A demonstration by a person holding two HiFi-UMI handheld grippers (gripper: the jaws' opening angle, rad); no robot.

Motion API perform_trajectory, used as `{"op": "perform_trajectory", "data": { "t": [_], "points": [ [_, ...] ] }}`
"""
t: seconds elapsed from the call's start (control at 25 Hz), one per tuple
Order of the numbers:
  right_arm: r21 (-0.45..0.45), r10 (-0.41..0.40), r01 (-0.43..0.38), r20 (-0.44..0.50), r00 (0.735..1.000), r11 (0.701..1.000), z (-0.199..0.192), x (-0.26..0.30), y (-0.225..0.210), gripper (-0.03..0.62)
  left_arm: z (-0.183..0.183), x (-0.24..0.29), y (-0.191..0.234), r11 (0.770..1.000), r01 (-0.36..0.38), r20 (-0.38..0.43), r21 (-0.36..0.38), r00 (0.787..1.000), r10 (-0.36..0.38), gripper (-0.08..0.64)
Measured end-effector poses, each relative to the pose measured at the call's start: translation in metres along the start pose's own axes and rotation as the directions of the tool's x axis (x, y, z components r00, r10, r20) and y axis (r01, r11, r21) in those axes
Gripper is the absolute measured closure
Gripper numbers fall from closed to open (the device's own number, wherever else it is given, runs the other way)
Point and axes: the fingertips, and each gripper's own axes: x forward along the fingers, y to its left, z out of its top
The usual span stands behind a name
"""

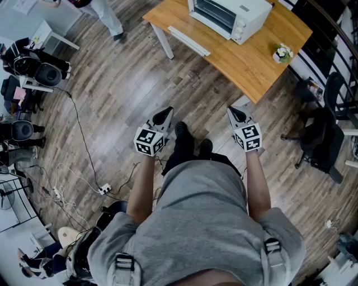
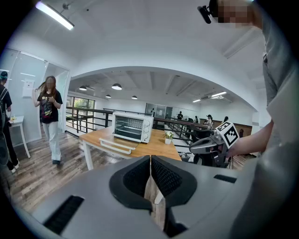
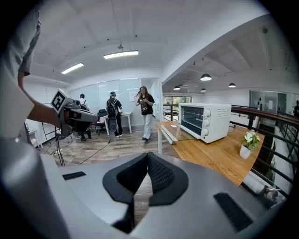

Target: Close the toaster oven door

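Note:
A white toaster oven stands on a wooden table ahead of me, its glass door folded down flat over the table's front edge. In the left gripper view the oven and its lowered door sit well beyond the jaws. The right gripper view shows the oven and door off to the right. My left gripper and right gripper hover over the floor, a good way short of the table. Both are shut and empty, the pads meeting tip to tip.
A small potted plant stands near the table's right corner. An office chair is to the right, with a railing behind it. Cables and a power strip lie on the wooden floor at left. People stand in the background.

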Motion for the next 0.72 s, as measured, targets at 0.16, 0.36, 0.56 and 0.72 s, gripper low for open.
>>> {"op": "perform_trajectory", "data": {
  "t": [0.16,0.36,0.56,0.72],
  "points": [
    [-0.005,0.002,-0.002,-0.003,1.000,1.000,-0.0012,0.0043,-0.0002,0.588,-0.0024,0.0019,0.0032,1.000,-0.001,0.000,-0.001,1.000,0.001,0.535],
    [0.004,-0.011,0.011,0.002,1.000,1.000,-0.0010,0.0057,-0.0004,0.587,-0.0031,0.0002,0.0051,1.000,-0.004,-0.002,-0.003,1.000,0.004,0.535],
    [0.005,-0.016,0.016,-0.004,1.000,1.000,-0.0013,0.0070,-0.0056,0.587,-0.0003,0.0052,0.0063,1.000,-0.006,-0.003,-0.003,1.000,0.006,0.535],
    [0.002,-0.011,0.011,-0.002,1.000,1.000,-0.0005,0.0079,-0.0068,0.586,-0.0005,0.0082,0.0062,1.000,-0.006,-0.004,-0.005,1.000,0.006,0.535]
  ]
}}
